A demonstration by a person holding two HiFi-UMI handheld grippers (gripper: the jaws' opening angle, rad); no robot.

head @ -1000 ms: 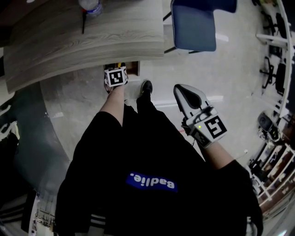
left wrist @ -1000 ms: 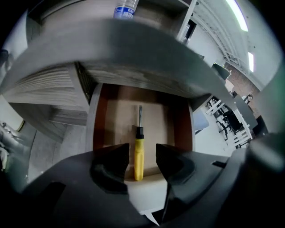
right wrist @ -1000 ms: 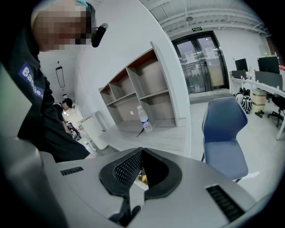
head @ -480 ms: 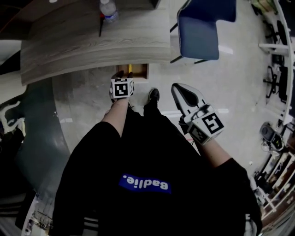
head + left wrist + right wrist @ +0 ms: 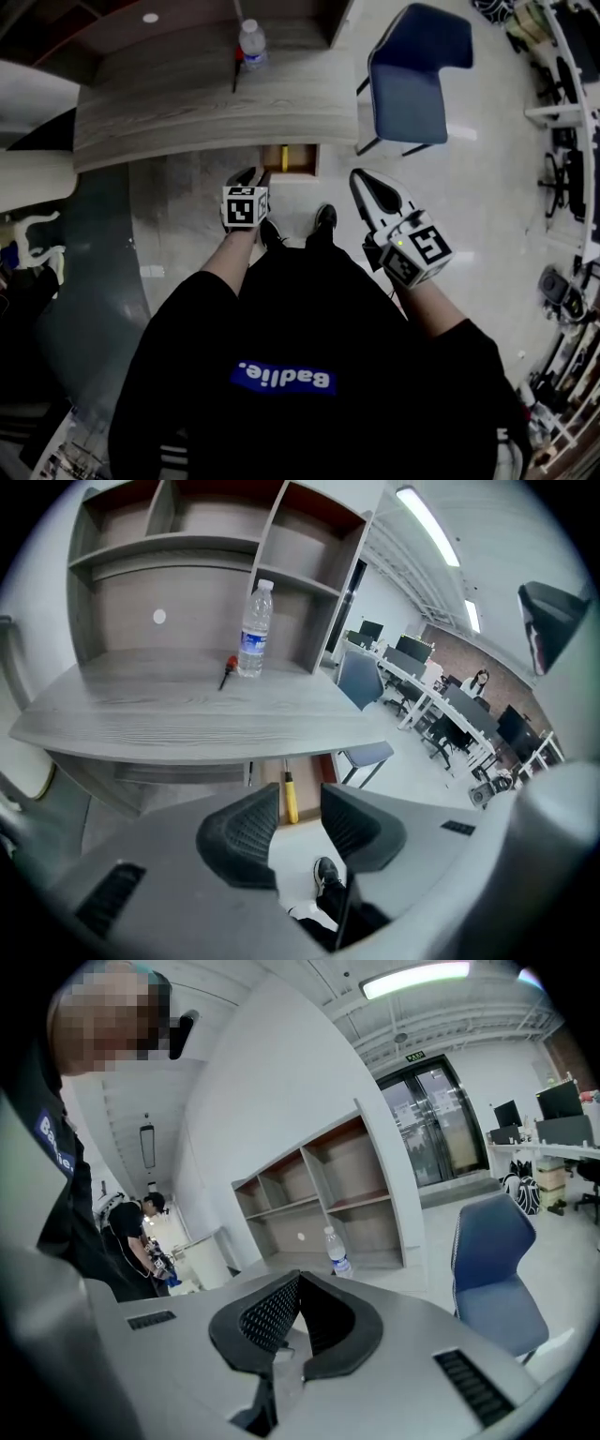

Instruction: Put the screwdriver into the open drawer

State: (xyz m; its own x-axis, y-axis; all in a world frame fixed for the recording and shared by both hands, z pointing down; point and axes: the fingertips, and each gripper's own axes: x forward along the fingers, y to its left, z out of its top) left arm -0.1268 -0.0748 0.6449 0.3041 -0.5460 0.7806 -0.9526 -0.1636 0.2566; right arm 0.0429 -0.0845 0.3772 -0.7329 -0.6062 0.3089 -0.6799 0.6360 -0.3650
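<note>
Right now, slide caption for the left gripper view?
Empty left gripper, jaws just closing partway, faces yellow screwdriver in the open drawer.

Desk showing grey wood-grain surface, matt. Bottle showing clear plastic, glossy. Floor reflecting light, smooth, polished. Chair showing blue cloth-like cover, matt. Right gripper shell showing smooth matt grey plastic; pads showing black cross-hatched texture. Screwdriver handle showing yellow plastic.
</note>
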